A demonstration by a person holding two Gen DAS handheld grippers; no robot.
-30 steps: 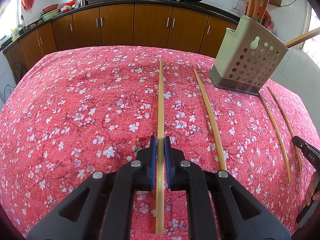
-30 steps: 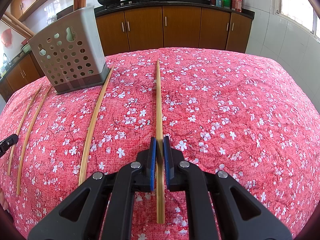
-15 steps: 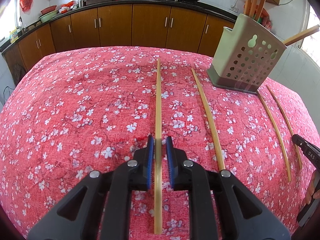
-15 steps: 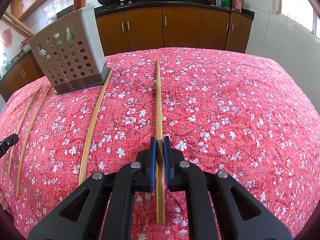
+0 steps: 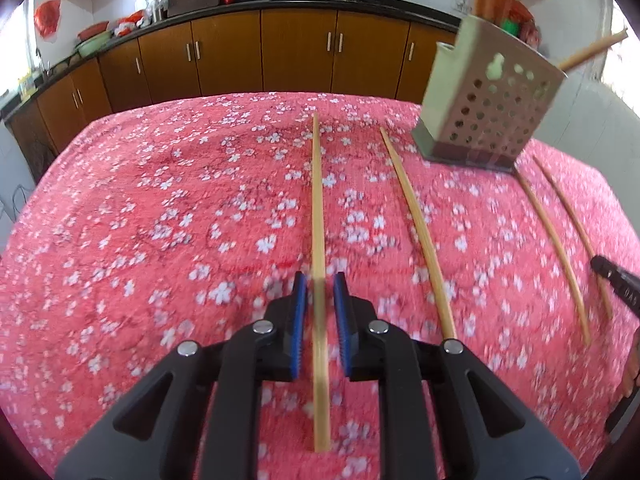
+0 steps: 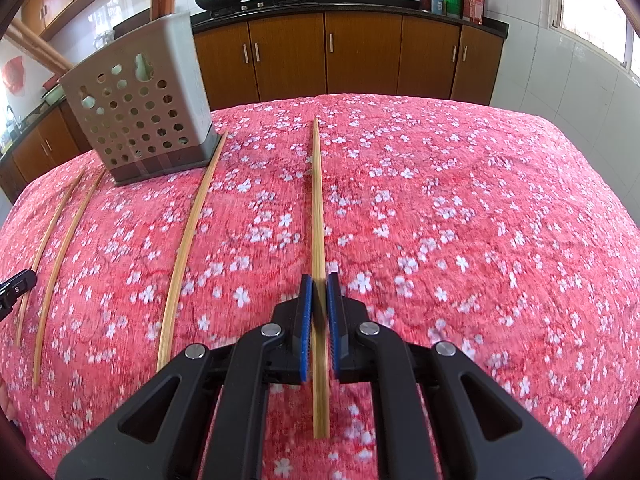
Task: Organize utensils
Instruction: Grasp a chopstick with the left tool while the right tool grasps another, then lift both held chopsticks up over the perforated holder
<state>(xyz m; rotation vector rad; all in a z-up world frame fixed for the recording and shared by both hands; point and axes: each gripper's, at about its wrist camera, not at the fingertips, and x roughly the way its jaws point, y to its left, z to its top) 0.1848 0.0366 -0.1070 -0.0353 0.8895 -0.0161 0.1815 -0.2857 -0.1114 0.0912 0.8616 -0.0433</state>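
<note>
The left gripper [image 5: 320,300] straddles a bamboo chopstick [image 5: 318,216]. Its jaws have just been opening, and a thin gap shows between the blue pads [image 5: 299,320] and the stick, so it is no longer clamped. To the right of this gripper lies a second chopstick [image 5: 416,232]; beyond that, ahead and right, stands the perforated utensil holder [image 5: 488,116] on the red floral cloth [image 5: 160,208], with two more chopsticks [image 5: 554,248] further right. The right gripper [image 6: 320,300] is closed on its own chopstick [image 6: 317,208], pads pressing both sides. To its left lies another chopstick [image 6: 192,240], with the holder [image 6: 140,104] ahead and left.
</note>
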